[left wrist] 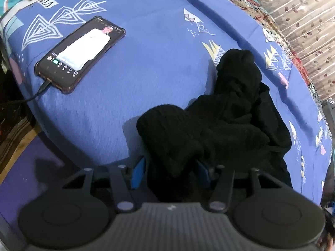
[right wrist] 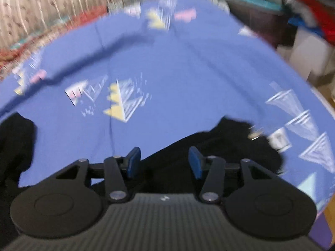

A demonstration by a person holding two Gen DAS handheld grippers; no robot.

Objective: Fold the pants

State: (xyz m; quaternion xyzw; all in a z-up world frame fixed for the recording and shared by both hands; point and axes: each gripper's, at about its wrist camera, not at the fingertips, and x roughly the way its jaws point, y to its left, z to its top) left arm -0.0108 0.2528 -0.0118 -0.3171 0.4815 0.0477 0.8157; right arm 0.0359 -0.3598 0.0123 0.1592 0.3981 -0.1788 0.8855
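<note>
The black pants [left wrist: 226, 115] lie crumpled in a heap on the blue patterned bedsheet [left wrist: 146, 67]. My left gripper [left wrist: 170, 170] stands wide apart with a bunch of the black fabric between its blue pads; the fabric hides the tips. In the right wrist view, which is blurred, part of the pants [right wrist: 219, 146] lies under and ahead of my right gripper [right wrist: 164, 161], which is open with nothing pinched. Another black part of the pants [right wrist: 14, 142] shows at the left edge.
A smartphone [left wrist: 79, 54] with a lit screen and a cable lies on the sheet at the left. A curtain [left wrist: 303, 21] hangs beyond the bed. The bed's edge and floor [left wrist: 18, 142] are at the left. Boxes and piled cloth [right wrist: 303, 21] stand at the right.
</note>
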